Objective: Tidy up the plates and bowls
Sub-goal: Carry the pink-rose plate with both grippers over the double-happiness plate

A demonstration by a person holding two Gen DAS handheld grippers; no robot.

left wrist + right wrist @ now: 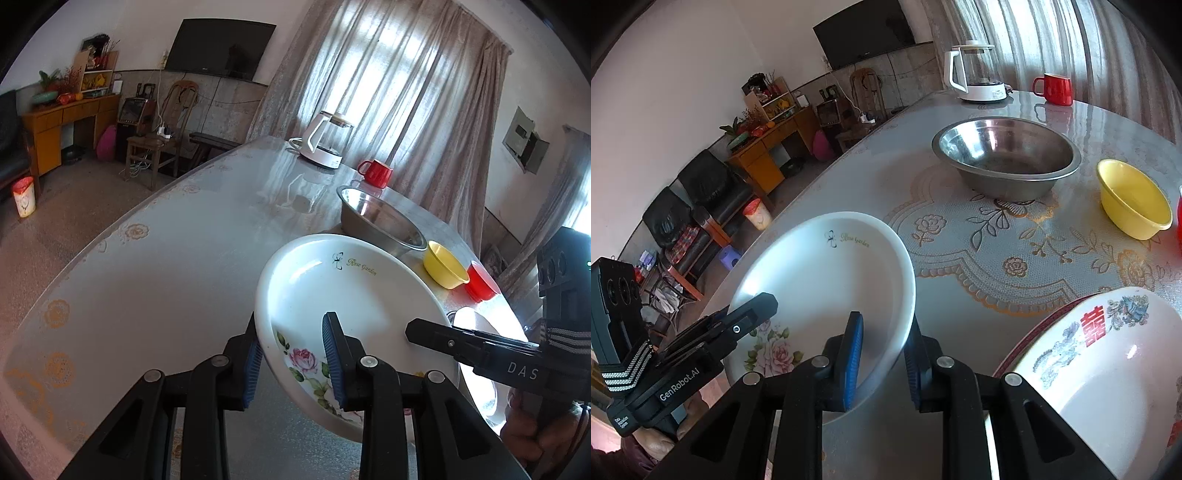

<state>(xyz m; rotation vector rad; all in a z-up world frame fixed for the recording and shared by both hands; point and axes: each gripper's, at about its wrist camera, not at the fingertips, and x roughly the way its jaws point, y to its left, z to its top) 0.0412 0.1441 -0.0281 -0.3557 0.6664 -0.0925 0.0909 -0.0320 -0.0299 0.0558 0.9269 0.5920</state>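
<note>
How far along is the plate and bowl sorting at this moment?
Early. Nothing looks stacked yet. In hand: both the left gripper and right gripper straddle the rim of the white rose plate. Left: steel bowl, yellow bowl and the red-rimmed enamel basin sit apart.

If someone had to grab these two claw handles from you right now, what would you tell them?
Both claws straddle the rim of the same white rose plate, which is tilted up off the table.
Left claw: one finger inside the plate, one outside, on the rose-painted edge.
Right claw: the same on the opposite edge. How tight either grip is, I cannot tell.
Beside it, lower right, sits a patterned bowl with red characters.
Farther back stand the steel bowl, yellow bowl and red bowl, all separate.
Nothing is stacked yet; the sorting is all left.
</note>
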